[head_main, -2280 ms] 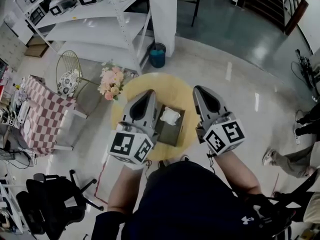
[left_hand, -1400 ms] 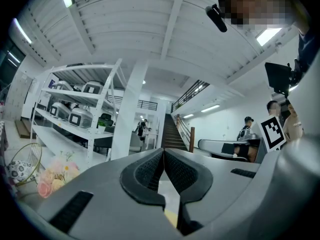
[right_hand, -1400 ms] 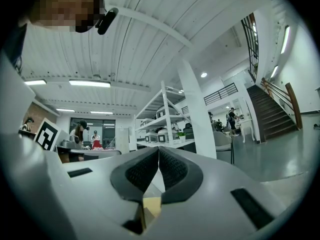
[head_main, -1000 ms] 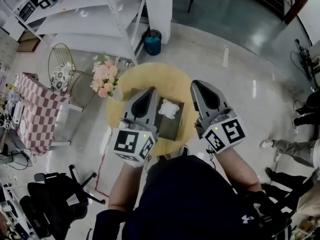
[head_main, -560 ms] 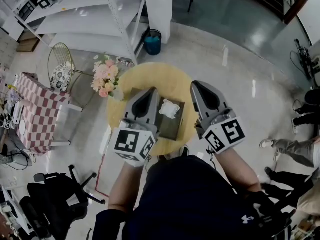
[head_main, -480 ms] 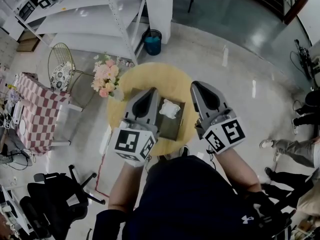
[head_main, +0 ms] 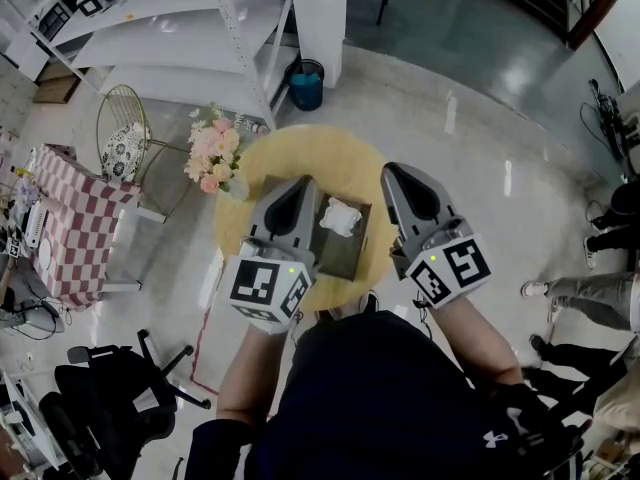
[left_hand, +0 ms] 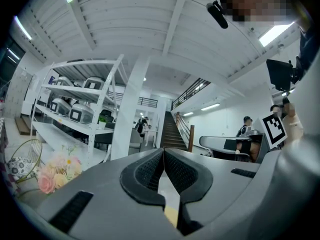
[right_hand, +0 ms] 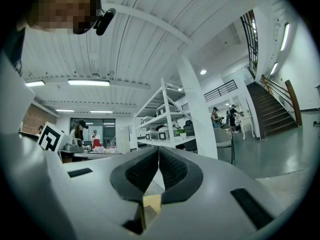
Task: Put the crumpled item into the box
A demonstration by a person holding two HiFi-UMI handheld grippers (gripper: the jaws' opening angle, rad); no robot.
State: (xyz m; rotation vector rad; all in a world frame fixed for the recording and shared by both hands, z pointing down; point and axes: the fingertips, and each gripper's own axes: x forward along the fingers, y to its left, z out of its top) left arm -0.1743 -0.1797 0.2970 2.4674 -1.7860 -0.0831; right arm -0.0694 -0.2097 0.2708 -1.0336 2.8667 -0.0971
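Left gripper (head_main: 302,182): we see its two dark ribbed pads pressed together along a thin seam in the left gripper view, with nothing between them.
Right gripper (head_main: 393,169): its pads also meet tip to tip in the right gripper view, and they hold nothing.
Pose of both: we hold them side by side, pointing away from the body, one on each side of the box in the head view.
Crumpled item (head_main: 340,216): a small white wad lying inside the box, toward its far end. Neither gripper touches it.
Box (head_main: 346,255): dark, open at the top and rectangular. It sits on the table, and the left gripper's body covers its left edge in the head view.
Table (head_main: 330,156): round with a yellow top. It stands on a pale glossy floor directly in front of us.
Flowers (head_main: 211,154): a pink and cream bunch at the table's left edge. It also shows low on the left in the left gripper view.
Bin (head_main: 306,84): blue, on the floor beyond the table, beside a white column.
Shelving (head_main: 190,38): white racks with boxed goods, to the far left.
Checked cloth (head_main: 78,224): red and white, draped over a stand well to the left.
Office chair (head_main: 98,408): black, at the lower left, well apart from the table.
Staircase (right_hand: 270,109): dark steps with a railing, at the right of the right gripper view.
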